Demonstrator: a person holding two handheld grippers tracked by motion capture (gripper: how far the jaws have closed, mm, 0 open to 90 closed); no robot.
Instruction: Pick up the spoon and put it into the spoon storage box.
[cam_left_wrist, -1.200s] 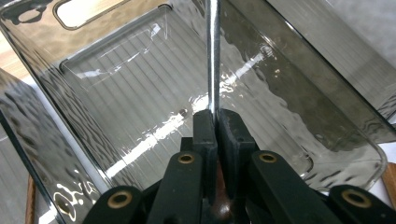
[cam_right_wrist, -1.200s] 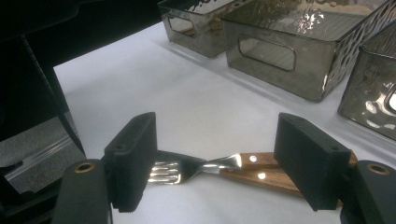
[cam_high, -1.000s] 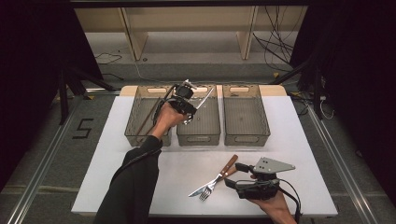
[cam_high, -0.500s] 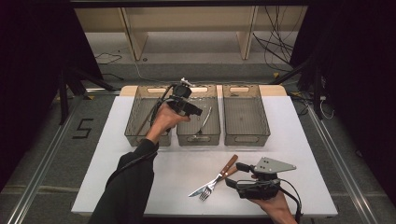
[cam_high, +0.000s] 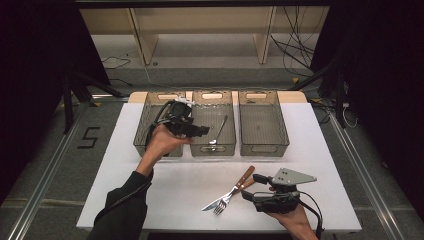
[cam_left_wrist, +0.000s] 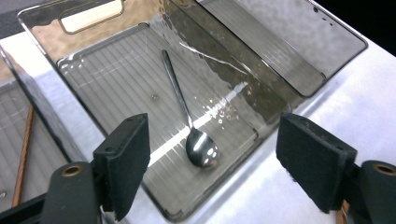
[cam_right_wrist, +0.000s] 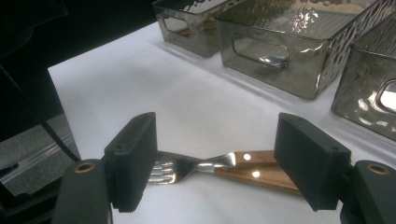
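Note:
A metal spoon (cam_high: 218, 131) (cam_left_wrist: 187, 119) lies loose in the middle clear bin (cam_high: 212, 149) (cam_left_wrist: 93, 60). My left gripper (cam_high: 201, 131) (cam_left_wrist: 219, 163) hovers over that bin's left wall. Its jaws have just been opening and now stand wide, with nothing between the pads (cam_left_wrist: 126, 161). At the table's front, a fork (cam_high: 225, 199) (cam_right_wrist: 184, 169) and a knife (cam_high: 239, 184) (cam_right_wrist: 261, 176), both with wooden handles, lie crossed on the white top. My right gripper (cam_high: 253, 186) (cam_right_wrist: 215, 170) rests just behind them, open, the pads (cam_right_wrist: 310, 161) on either side of the handles without touching.
Three clear bins stand in a row at the back: the left bin (cam_high: 148, 136) holds a wooden-handled utensil (cam_left_wrist: 23, 149), and the right bin (cam_high: 263, 149) has a bare floor. White tabletop (cam_high: 175, 185) stretches between bins and cutlery. Dark floor lies beyond the table edges.
My left gripper has let go of the spoon, which now lies in the middle bin, and has drawn back to the left with its jaws opened. My right gripper has stayed put.

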